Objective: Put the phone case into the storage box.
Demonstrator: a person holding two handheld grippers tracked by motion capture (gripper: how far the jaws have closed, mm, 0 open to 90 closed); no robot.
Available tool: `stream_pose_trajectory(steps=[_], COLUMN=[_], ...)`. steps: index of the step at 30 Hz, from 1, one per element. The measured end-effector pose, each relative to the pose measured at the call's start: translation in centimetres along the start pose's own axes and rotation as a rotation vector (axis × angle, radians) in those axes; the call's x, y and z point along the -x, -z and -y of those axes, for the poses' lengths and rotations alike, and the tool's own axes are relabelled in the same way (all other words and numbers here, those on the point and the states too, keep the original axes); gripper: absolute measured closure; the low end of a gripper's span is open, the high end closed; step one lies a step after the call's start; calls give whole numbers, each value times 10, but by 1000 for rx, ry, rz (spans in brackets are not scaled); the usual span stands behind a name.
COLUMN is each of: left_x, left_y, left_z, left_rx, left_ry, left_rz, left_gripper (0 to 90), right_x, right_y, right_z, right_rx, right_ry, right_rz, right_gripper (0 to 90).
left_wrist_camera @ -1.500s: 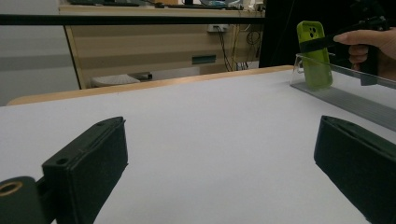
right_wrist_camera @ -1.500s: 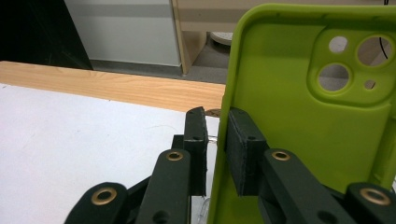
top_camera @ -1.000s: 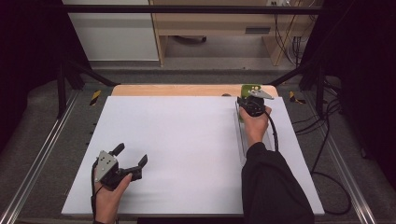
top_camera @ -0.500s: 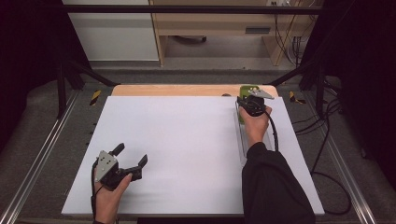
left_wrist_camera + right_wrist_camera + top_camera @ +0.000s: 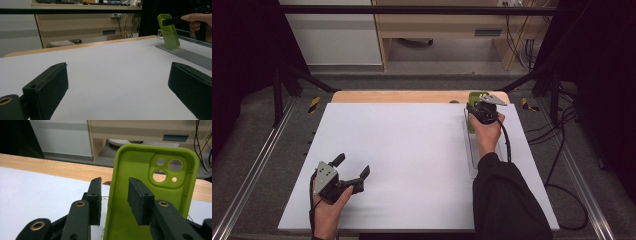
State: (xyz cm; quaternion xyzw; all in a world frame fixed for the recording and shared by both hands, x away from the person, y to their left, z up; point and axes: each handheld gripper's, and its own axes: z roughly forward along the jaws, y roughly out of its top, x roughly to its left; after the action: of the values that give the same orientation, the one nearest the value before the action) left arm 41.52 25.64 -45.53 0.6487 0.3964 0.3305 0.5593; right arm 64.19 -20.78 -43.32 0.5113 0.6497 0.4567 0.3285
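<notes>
White table surface (image 5: 412, 150) with a wooden strip along its far edge. A clear acrylic stand (image 5: 473, 150) runs near-to-far along the right side of the table.

Left gripper (image 5: 351, 172): held low in the person's left hand (image 5: 328, 212) at the near-left of the table. Jaws spread wide apart with nothing between them; in the left gripper view only bare white surface lies between the two black pads (image 5: 47, 87).

Right gripper (image 5: 475, 108): held in the right hand (image 5: 486, 135) at the far-right of the table, over the far end of the stand. In the right gripper view the jaws straddle the left side wall of a green phone case (image 5: 152, 192): one pad outside it, the other inside the shell. A small gap shows on at least the inner side, so the jaws look partly closed around the edge; whether they actually pinch it I cannot tell.

Phone case: stands upright and slightly tilted at the far end of the stand, open inside facing the right gripper, camera cutouts at its top. Also seen from the left gripper view at the far right (image 5: 169, 31).

Compared with 1.0 s and 0.5 s ago: no clear change. Both grippers, both hands and the case sit in the same places; the left jaws are as wide as before.
</notes>
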Motion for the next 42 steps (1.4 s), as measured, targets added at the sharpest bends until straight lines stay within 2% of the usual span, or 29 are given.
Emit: stream_pose_trajectory(steps=[17,30,36,42], left_x=[0,0,0,0], left_y=[0,0,1,0], left_z=[0,0,0,0], left_rx=[3,4,4,4], left_ry=[4,3,4,3], left_rz=[-1,-1,-2,-1], left_gripper=[22,22,22,22], right_x=[0,0,-3,-6], right_y=[2,6,8,11], right_z=[-1,-5,-8,-10], right_rx=[-6,-3,0,-11], right_ry=[-11,-37,-45,-60], right_rz=[13,37,41,40], right_gripper=[535,386,283,141])
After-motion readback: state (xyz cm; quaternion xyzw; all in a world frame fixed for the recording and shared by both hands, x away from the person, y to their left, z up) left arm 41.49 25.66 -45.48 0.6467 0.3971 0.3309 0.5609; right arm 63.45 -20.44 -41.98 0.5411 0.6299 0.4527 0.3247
